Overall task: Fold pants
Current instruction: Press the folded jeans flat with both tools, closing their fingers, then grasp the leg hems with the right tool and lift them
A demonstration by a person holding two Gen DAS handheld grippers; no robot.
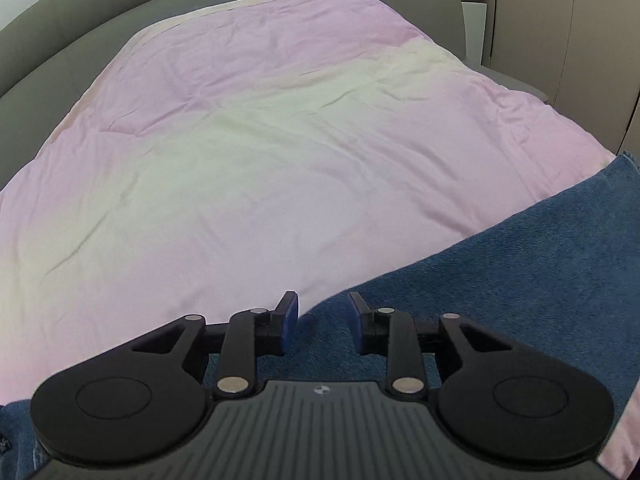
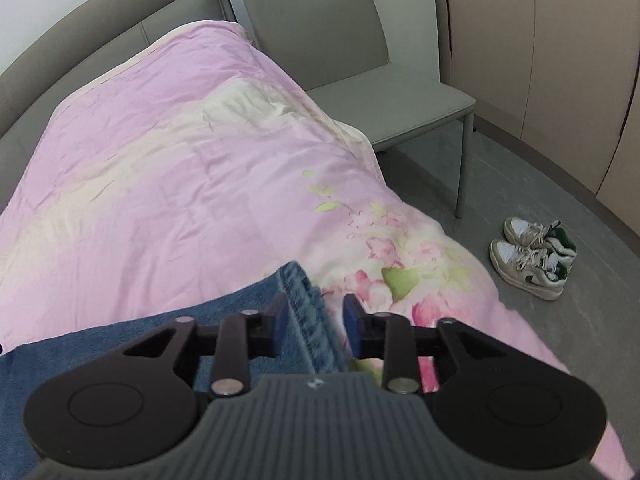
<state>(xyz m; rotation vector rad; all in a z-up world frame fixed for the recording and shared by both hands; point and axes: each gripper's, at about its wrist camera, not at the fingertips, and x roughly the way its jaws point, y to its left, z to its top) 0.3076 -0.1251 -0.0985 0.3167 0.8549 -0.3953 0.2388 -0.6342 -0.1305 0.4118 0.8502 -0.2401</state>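
Blue denim pants (image 1: 520, 280) lie flat on a pink quilt (image 1: 260, 140) on the bed. My left gripper (image 1: 323, 310) is open, its fingers straddling the near edge of the denim, low over the cloth. In the right wrist view the pants (image 2: 120, 344) run to the left, and their hemmed end (image 2: 306, 300) passes between the fingers of my right gripper (image 2: 316, 316), which is open around it. Whether the pads touch the cloth I cannot tell.
The quilt (image 2: 180, 160) with a flower print covers the bed, its right edge dropping to a grey floor (image 2: 540, 184). A grey chair (image 2: 360, 80) stands beside the bed. A pair of white and green sneakers (image 2: 532, 256) lies on the floor. A grey headboard (image 1: 80, 20) is behind.
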